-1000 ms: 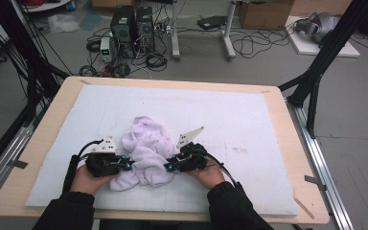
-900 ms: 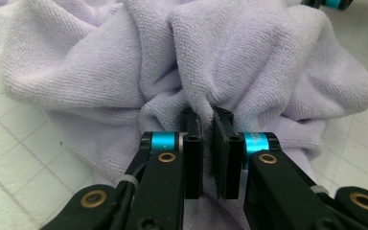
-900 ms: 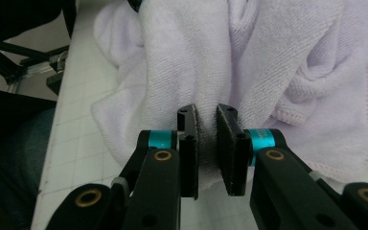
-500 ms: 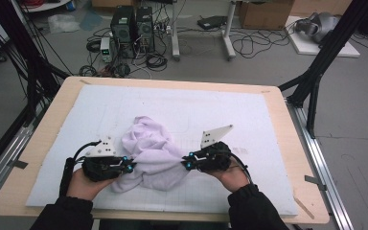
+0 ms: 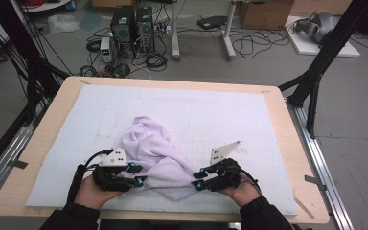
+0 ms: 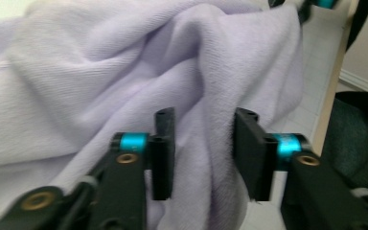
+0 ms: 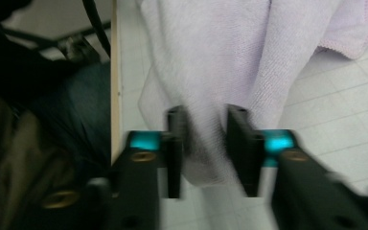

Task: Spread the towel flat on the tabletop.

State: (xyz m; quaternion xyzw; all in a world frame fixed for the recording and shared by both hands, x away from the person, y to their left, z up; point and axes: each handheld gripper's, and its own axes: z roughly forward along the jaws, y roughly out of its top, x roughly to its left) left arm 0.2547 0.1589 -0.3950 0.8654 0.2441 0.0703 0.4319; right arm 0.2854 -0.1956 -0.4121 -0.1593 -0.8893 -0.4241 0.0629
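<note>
High view: cloth whole; left gripper view: jaws apart.

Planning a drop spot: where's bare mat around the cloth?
Free: the white mat behind the lilac cloth, and its right side beyond the right gripper. Crowded: the near edge, where the left gripper, cloth and right gripper sit together.

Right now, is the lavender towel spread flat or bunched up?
Bunched up: the lavender towel lies in rumpled folds on the white mat, stretched between both claws.
</note>
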